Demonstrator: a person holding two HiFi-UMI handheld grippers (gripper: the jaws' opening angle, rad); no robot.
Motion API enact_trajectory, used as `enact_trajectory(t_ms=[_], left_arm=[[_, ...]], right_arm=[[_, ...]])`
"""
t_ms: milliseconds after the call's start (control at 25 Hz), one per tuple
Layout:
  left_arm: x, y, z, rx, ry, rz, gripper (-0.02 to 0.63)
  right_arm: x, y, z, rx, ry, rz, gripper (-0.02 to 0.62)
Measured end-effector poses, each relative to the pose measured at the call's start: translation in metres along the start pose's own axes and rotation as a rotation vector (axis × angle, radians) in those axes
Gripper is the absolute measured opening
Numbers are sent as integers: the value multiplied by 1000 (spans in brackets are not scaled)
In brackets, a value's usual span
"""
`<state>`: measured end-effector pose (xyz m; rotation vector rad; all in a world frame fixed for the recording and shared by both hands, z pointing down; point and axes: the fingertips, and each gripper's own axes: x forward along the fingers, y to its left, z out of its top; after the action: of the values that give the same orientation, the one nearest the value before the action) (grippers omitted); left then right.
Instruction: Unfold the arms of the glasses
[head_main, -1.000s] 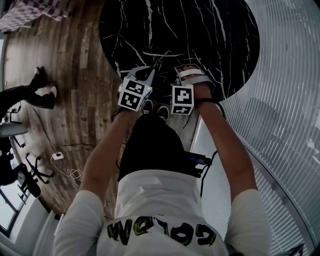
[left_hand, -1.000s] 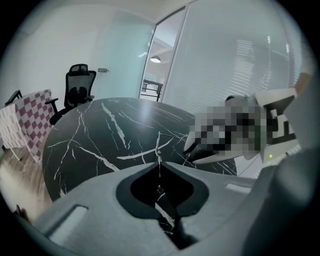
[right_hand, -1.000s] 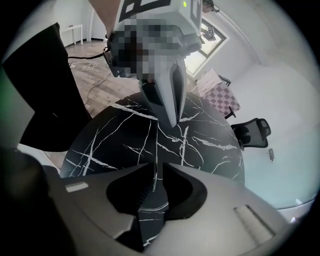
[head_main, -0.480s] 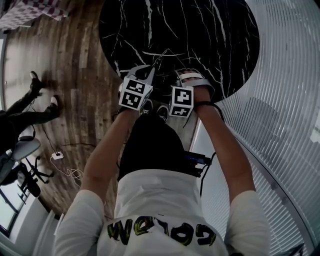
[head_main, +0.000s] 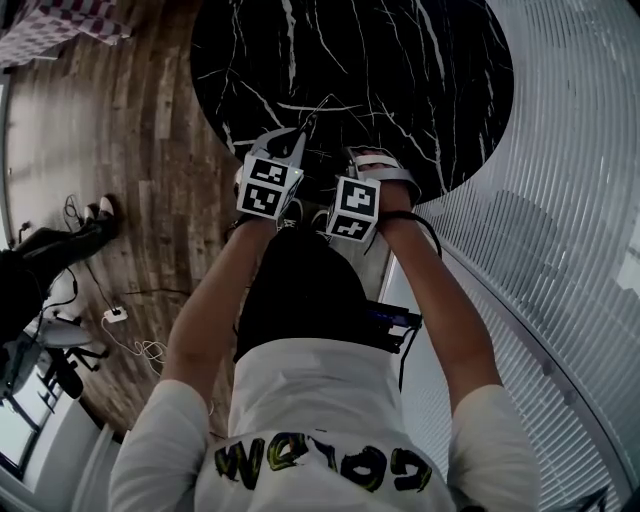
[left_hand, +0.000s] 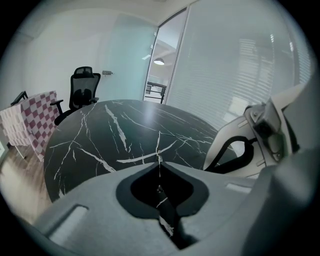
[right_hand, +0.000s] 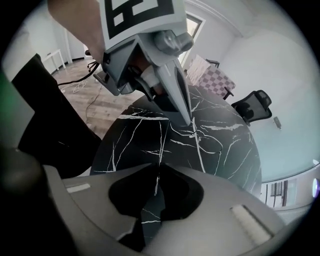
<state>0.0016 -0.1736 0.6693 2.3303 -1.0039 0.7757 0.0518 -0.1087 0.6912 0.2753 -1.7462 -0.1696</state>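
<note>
Both grippers hover close together over the near edge of the round black marble table (head_main: 400, 60). My left gripper (head_main: 303, 135) has its jaws shut, and a thin pale arm of the glasses (head_main: 320, 108) sticks out past its tips. In the left gripper view the same thin line (left_hand: 158, 147) runs forward from the closed tips (left_hand: 160, 162). My right gripper (head_main: 352, 152) points steeply down just right of it. Its jaws (right_hand: 157, 169) meet on a thin sliver of the glasses. Most of the frame is hidden by the grippers and lost against the dark table. The left gripper (right_hand: 186, 117) shows as a closed spike.
A glass wall with blinds (head_main: 580, 200) curves along the right. Wood floor with cables (head_main: 125, 330) lies to the left, where another person's legs (head_main: 60, 245) show. Beyond the table stand an office chair (left_hand: 82, 87) and a checkered cloth (left_hand: 30, 125).
The right gripper has shifted left towards the left gripper and rolled, so its marker cube now sits tilted. The left gripper has stayed put. The person at the left has moved.
</note>
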Motion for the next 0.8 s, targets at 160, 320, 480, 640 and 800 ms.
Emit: enact_trajectory(t_ms=[160, 320, 480, 640, 800], left_arm=[[1, 0, 3, -5, -13, 6, 8], [2, -1, 3, 15, -15, 15, 8], [2, -1, 1, 27, -2, 27, 8], [3, -2, 0, 30, 3, 19, 9], [2, -5, 1, 54, 1, 10, 14]], right_arm=[[-2, 8, 3, 64, -5, 14, 23], [-3, 17, 7, 106, -12, 25, 28], [-3, 22, 11, 129, -12, 27, 35], [-1, 20, 7, 148, -9, 10, 37], [3, 23, 3, 165, -5, 10, 65]])
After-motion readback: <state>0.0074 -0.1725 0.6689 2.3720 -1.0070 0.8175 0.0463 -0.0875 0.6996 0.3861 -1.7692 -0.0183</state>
